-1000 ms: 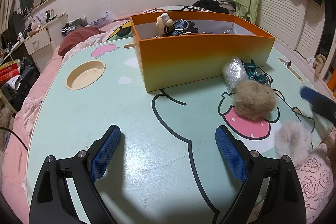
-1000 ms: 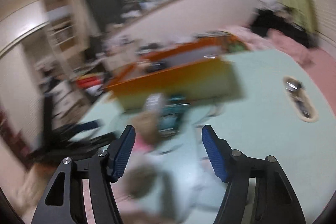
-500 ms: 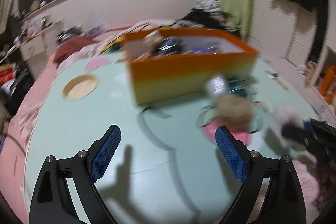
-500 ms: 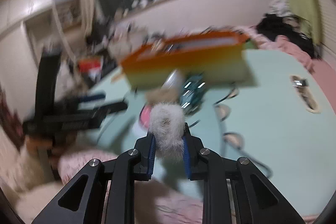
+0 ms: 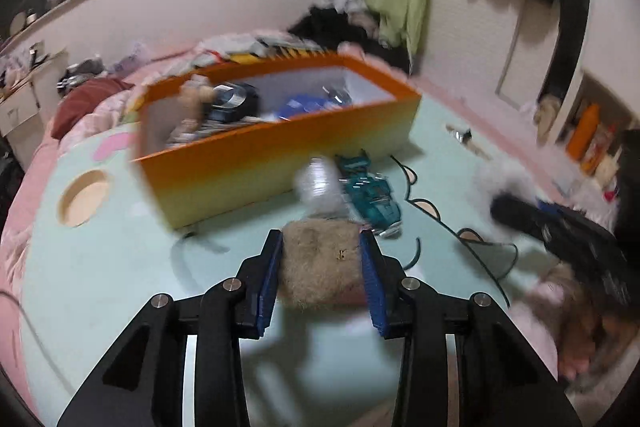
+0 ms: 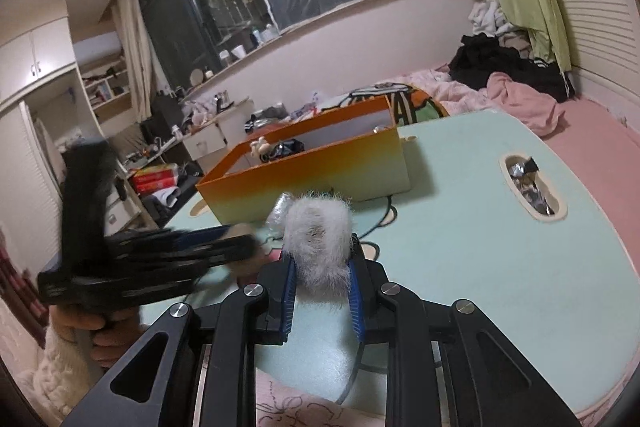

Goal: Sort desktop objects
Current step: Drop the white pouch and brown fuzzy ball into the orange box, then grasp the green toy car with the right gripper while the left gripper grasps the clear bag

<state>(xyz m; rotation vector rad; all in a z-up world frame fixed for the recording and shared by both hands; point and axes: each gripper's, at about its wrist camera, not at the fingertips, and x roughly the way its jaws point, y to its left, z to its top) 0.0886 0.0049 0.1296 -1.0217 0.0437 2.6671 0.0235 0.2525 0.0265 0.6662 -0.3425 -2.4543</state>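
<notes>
- Left claw (image 5: 322, 267): jaws closing, blue pads squeezing the brown fur ball (image 5: 320, 265); ball looks just off the worktop (image 5: 120, 267), though blur makes that hard to confirm.
- Right claw (image 6: 322, 267) pinches the white fur ball (image 6: 318, 237), held above the worktop's near edge.
- Key relation: the orange box (image 5: 280, 163) lies straight ahead of both claws, toward the far edge, long axis across the left view. Left claw looks nearer to it.
- Box is open-topped and already holds a small plush figure (image 5: 194, 103), a dark shiny item and blue bits.
- Silver foil lump (image 5: 318, 187) and teal toy car (image 5: 370, 195) sit on the worktop between the brown ball and the box front.
</notes>
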